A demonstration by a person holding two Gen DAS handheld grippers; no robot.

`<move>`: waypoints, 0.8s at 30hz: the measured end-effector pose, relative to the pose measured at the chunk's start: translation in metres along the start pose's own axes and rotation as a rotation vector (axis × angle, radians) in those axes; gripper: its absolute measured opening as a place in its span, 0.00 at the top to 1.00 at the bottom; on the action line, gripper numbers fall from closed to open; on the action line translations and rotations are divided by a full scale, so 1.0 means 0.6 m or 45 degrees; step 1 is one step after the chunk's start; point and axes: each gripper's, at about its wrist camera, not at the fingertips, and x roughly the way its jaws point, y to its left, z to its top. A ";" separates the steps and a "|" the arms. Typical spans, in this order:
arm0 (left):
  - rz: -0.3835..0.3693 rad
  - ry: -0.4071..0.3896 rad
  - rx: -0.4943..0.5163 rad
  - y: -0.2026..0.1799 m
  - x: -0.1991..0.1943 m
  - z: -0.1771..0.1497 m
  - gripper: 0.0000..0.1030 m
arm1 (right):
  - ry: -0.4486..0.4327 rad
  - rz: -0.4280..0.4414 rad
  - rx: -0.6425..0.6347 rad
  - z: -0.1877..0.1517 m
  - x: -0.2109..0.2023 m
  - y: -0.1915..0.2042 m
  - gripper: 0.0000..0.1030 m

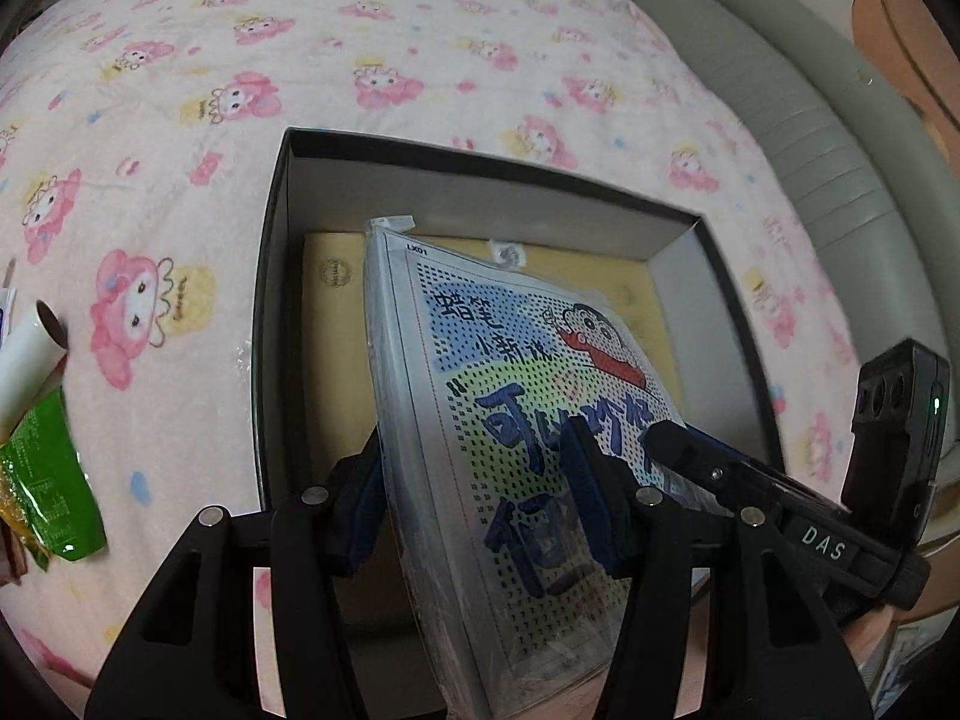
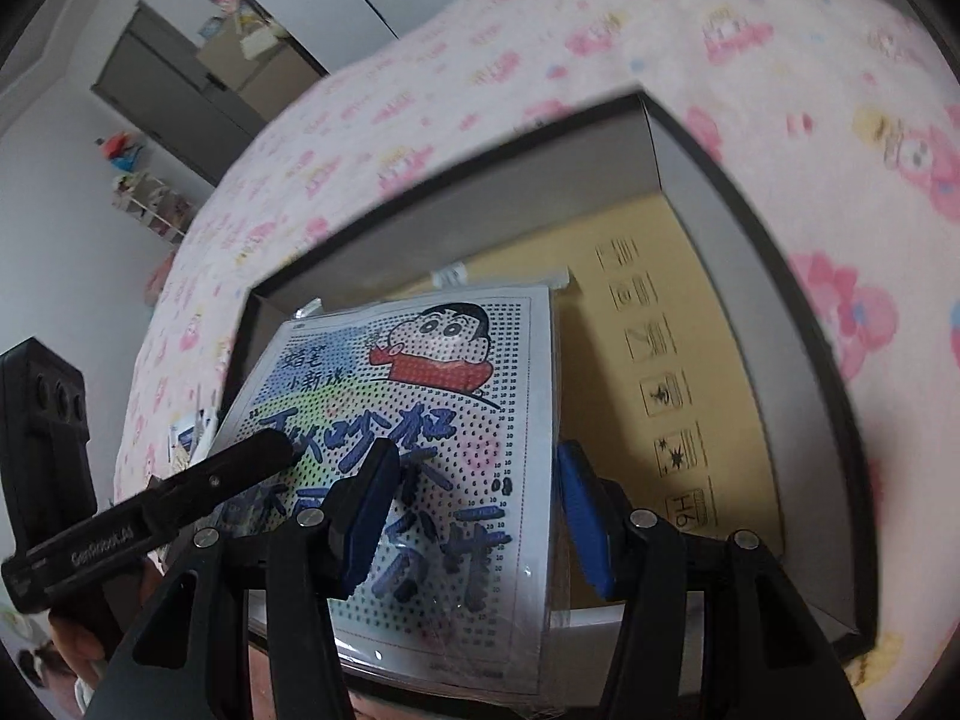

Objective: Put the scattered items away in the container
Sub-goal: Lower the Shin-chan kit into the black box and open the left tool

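Left claw (image 1: 480, 474) grips the flat plastic-wrapped cartoon bead-art packet (image 1: 516, 420) above the open black cardboard box (image 1: 273, 276) on the pink bed blanket (image 1: 180, 120). Right claw (image 2: 474, 510) clamps this packet (image 2: 432, 420) over the box (image 2: 750, 240) too.

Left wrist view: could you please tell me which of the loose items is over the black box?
The cartoon pack, held above it; the white tube and green packet lie left on the blanket.
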 end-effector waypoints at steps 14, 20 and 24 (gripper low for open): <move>0.298 0.066 0.178 -0.042 0.021 -0.031 0.45 | 0.000 -0.105 0.083 -0.002 0.008 -0.018 0.51; 0.320 0.077 0.192 -0.047 0.031 -0.032 0.45 | 0.047 -0.304 0.052 0.003 0.031 -0.006 0.51; 0.320 0.084 0.206 -0.053 0.030 -0.041 0.45 | 0.094 -0.344 -0.009 0.004 0.043 -0.001 0.51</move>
